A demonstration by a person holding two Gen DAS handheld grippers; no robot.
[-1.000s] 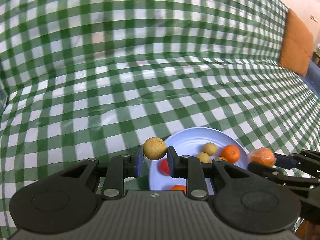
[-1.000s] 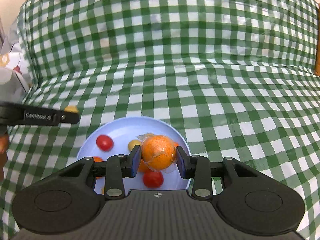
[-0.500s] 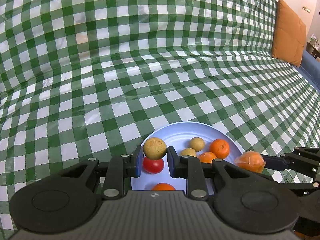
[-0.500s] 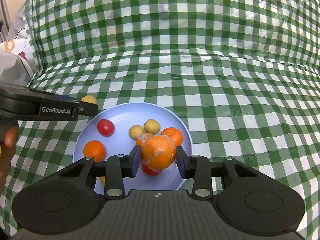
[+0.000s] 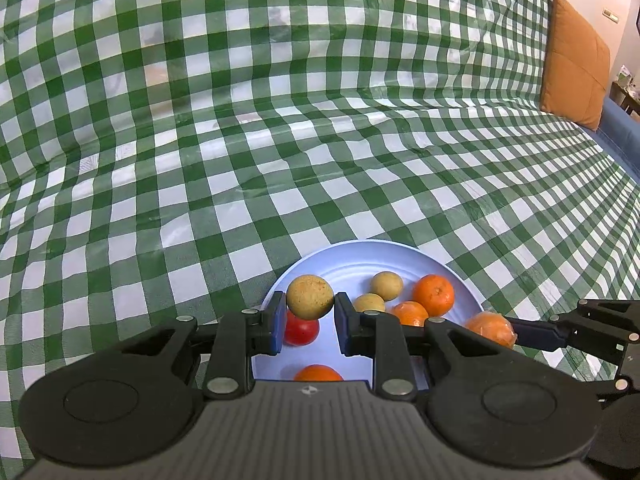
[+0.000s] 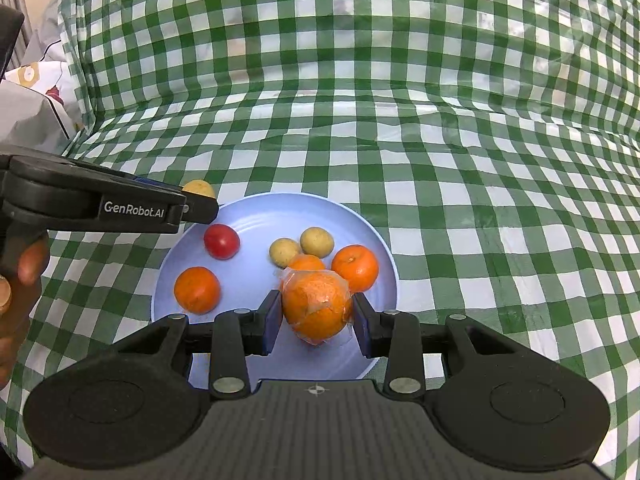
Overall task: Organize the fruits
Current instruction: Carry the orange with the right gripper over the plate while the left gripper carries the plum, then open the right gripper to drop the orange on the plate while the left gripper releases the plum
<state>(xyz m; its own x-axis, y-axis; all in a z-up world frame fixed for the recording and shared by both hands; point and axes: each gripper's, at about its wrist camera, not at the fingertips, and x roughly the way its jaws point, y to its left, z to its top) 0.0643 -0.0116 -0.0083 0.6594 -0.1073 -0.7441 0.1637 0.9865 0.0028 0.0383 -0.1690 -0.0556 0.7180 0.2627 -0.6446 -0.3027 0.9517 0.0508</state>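
Note:
A pale blue plate (image 6: 360, 224) (image 5: 352, 256) lies on the green checked cloth. On it are a red tomato (image 6: 221, 241) (image 5: 302, 331), two small tan fruits (image 6: 317, 241) (image 6: 284, 252) and three oranges (image 6: 197, 289) (image 6: 355, 268) (image 6: 306, 262). My left gripper (image 5: 310, 305) is shut on a tan round fruit (image 5: 310, 297) above the plate's left rim. My right gripper (image 6: 316, 314) is shut on a plastic-wrapped orange (image 6: 317, 307) over the plate's near side. The wrapped orange (image 5: 490, 329) also shows at the right of the left wrist view.
The checked cloth (image 5: 280, 140) covers a sofa seat and backrest, with creases. An orange cushion (image 5: 576, 62) leans at the far right. A white bag or cloth (image 6: 36, 96) sits at the far left. A person's hand (image 6: 18, 280) holds the left gripper handle.
The plate has come further into both views, showing more of its fruit. Both grippers keep their fruit clamped.

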